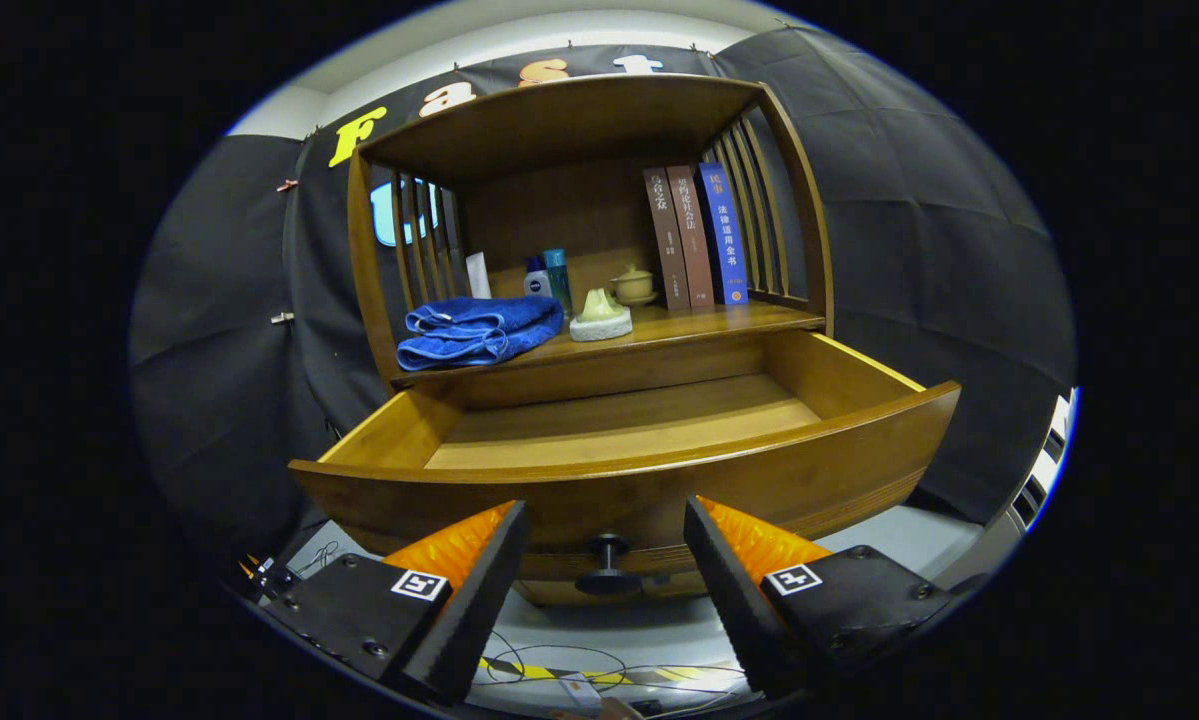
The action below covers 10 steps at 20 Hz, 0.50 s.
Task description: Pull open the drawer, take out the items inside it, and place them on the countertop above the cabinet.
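The wooden cabinet's drawer (649, 480) stands pulled out toward me, its bare floor showing nothing in it. Its dark round knob (607, 565) sits between my two fingers, which stand apart and do not touch it. My gripper (607, 530) is open, just below the drawer's curved front. On the countertop (699, 322) above the drawer lie a folded blue towel (479, 330) on the left and a pale soap-like piece on a white dish (600, 315) in the middle.
At the back of the shelf stand a small lidded cup (634, 284), two bottles (547, 275), a white tube (478, 274) and three upright books (694, 238). Slatted wooden sides close the shelf left and right. Cables and striped tape lie on the floor below.
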### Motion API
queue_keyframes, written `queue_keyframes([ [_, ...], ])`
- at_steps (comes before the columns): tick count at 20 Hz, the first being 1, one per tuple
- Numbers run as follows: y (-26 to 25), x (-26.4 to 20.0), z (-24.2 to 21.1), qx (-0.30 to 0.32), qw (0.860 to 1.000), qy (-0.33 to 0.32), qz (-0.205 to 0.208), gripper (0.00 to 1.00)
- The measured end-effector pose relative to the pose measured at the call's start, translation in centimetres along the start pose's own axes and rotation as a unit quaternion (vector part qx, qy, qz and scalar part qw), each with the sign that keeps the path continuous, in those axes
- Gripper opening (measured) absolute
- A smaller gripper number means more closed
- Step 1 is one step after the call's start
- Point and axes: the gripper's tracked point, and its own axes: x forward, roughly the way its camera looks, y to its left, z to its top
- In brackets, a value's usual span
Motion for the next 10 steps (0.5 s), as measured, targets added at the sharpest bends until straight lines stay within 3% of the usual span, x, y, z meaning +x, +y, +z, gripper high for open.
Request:
queue_keyframes([
  [10, -0.24, 0.86, 0.32, -0.023, 1.000, 0.001, -0.017, 0.98],
])
